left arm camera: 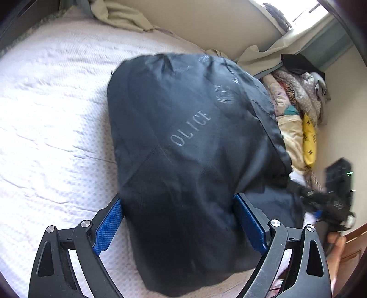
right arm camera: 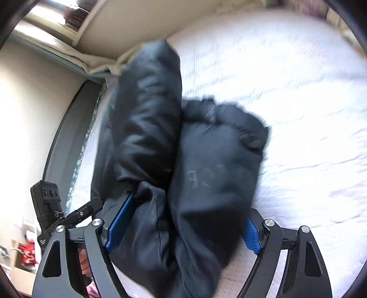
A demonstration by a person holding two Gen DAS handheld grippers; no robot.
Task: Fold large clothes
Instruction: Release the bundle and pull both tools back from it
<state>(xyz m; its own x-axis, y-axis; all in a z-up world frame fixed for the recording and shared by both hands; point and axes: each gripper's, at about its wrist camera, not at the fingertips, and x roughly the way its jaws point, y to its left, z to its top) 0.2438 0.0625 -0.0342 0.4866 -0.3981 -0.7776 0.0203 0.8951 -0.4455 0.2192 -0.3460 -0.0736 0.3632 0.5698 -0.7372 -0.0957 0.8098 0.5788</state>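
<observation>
White textured bedspread covers the whole bed. A crumpled beige cloth sits at its far edge, and a messy pile of patterned bedding is heaped off its right side, yellow printed piece included.

The bulky dark padded jacket fills the gap between the left tongs, its folded mass blocking the way straight ahead. To the left of those tongs the white textured bed cover lies bare and open. To their right, the way is crowded by a heap of patterned bedding and clothes against the wall. The same jacket sits between the right tongs; to their right the bed cover is free, and to their left runs the dark bed frame edge.
</observation>
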